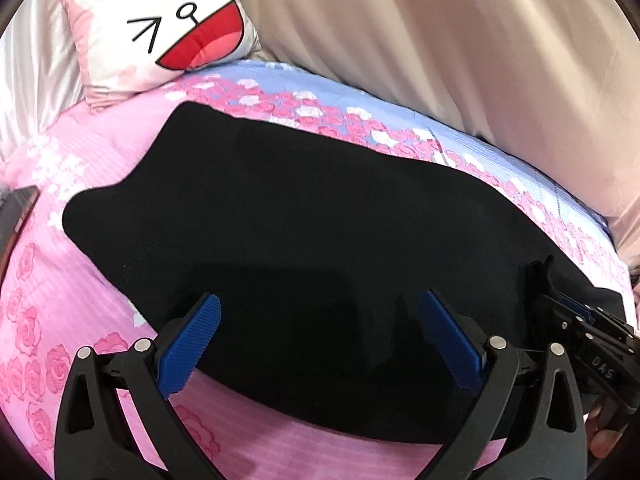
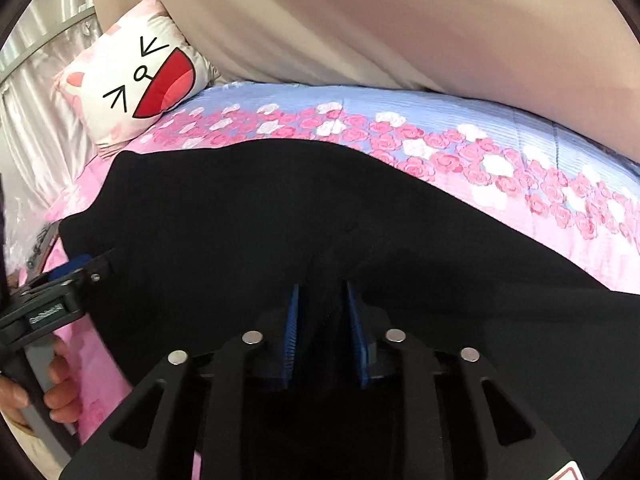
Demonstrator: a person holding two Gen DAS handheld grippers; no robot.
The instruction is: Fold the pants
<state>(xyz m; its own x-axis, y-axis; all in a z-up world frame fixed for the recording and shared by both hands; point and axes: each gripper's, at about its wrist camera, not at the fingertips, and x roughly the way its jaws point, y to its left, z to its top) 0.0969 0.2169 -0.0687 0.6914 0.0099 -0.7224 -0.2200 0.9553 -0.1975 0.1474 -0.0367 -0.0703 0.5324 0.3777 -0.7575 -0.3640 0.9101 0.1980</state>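
**Grippers at the near edge of the pants**

Blue pads on the left gripper (image 1: 320, 340) are standing wide apart, holding nothing, hovering over the near edge of the pants (image 1: 304, 216). Next to it, the right gripper (image 2: 322, 332) is pressing its pads close together, pinching a fold of black cloth. Pants are lying flat on the bed (image 1: 80, 264), stretching long from left to right. Both grippers are sitting by the same long edge. Farther back, a pillow (image 1: 160, 28) is resting.
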